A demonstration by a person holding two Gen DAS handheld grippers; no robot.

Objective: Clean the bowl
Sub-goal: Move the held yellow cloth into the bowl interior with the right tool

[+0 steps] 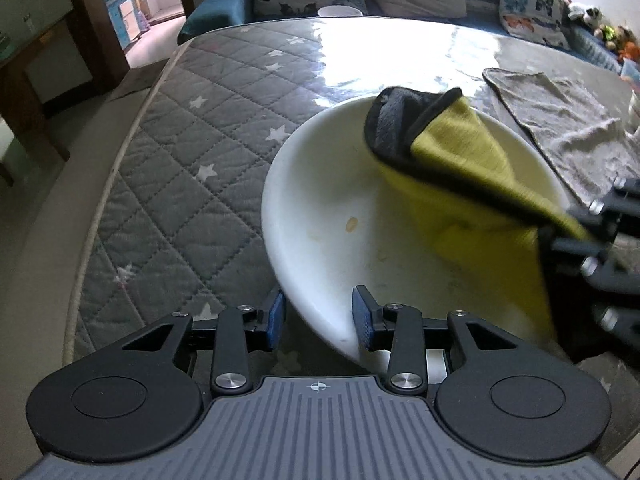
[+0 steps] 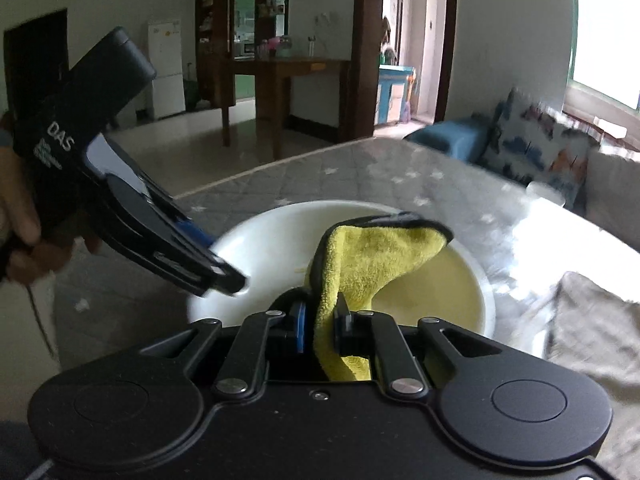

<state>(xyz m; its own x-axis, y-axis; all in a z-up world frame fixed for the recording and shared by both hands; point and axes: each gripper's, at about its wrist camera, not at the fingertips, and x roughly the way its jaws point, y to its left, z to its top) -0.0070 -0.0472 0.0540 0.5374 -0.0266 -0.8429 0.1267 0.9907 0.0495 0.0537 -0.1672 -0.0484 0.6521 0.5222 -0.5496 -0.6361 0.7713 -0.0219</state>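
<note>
Left gripper: jaws set astride the near rim of the bowl, one pad outside, one inside, a gap showing on both sides of the rim; whether they pinch it cannot be told. Bowl white, tilted, on the quilted table, a small brown spot on its inner wall. Cloth, yellow with dark edging, hangs into the bowl. Right gripper: clenched on the cloth's lower end. Grey towel lies flat just right of the bowl.
</note>
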